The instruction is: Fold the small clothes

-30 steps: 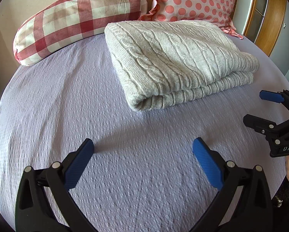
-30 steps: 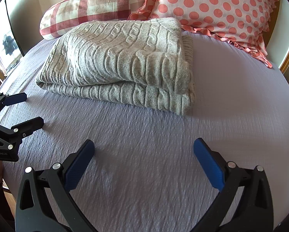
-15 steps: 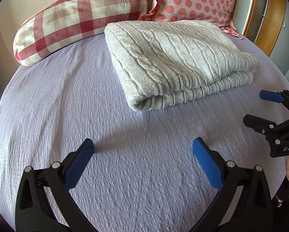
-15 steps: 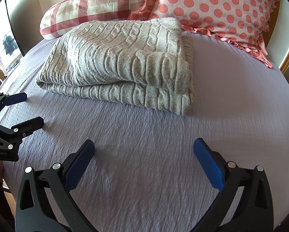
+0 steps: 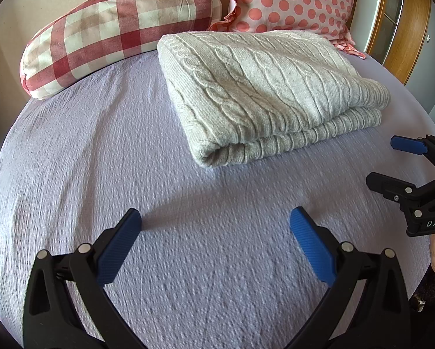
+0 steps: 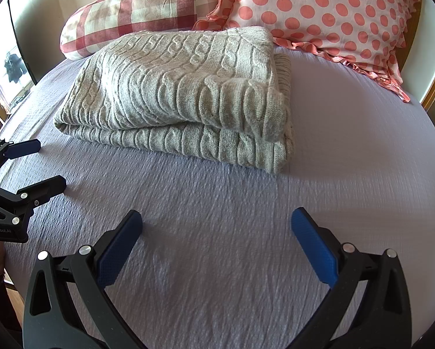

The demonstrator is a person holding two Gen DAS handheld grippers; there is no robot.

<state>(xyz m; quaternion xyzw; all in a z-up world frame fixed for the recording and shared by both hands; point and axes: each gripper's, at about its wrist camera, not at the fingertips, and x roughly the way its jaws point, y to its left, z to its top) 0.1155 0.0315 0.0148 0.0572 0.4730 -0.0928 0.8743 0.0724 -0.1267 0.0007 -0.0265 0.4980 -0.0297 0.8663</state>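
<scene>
A grey cable-knit sweater [image 5: 264, 93] lies folded in a thick stack on the lilac bedspread [image 5: 101, 151]; it also shows in the right wrist view [image 6: 182, 99]. My left gripper [image 5: 216, 218] is open and empty, above the bedspread in front of the sweater's near left corner. My right gripper [image 6: 217, 218] is open and empty, in front of the sweater's right end. Each gripper shows in the other's view, the right gripper [image 5: 383, 160] at the right edge and the left gripper [image 6: 48, 165] at the left edge. Neither touches the sweater.
A red-and-white checked bolster pillow [image 5: 107, 35] and a pink polka-dot pillow [image 5: 290, 0] lie behind the sweater at the headboard. A wooden frame [image 5: 406, 26] stands at the far right. The bed's edge is close on the left in the right wrist view [image 6: 10, 110].
</scene>
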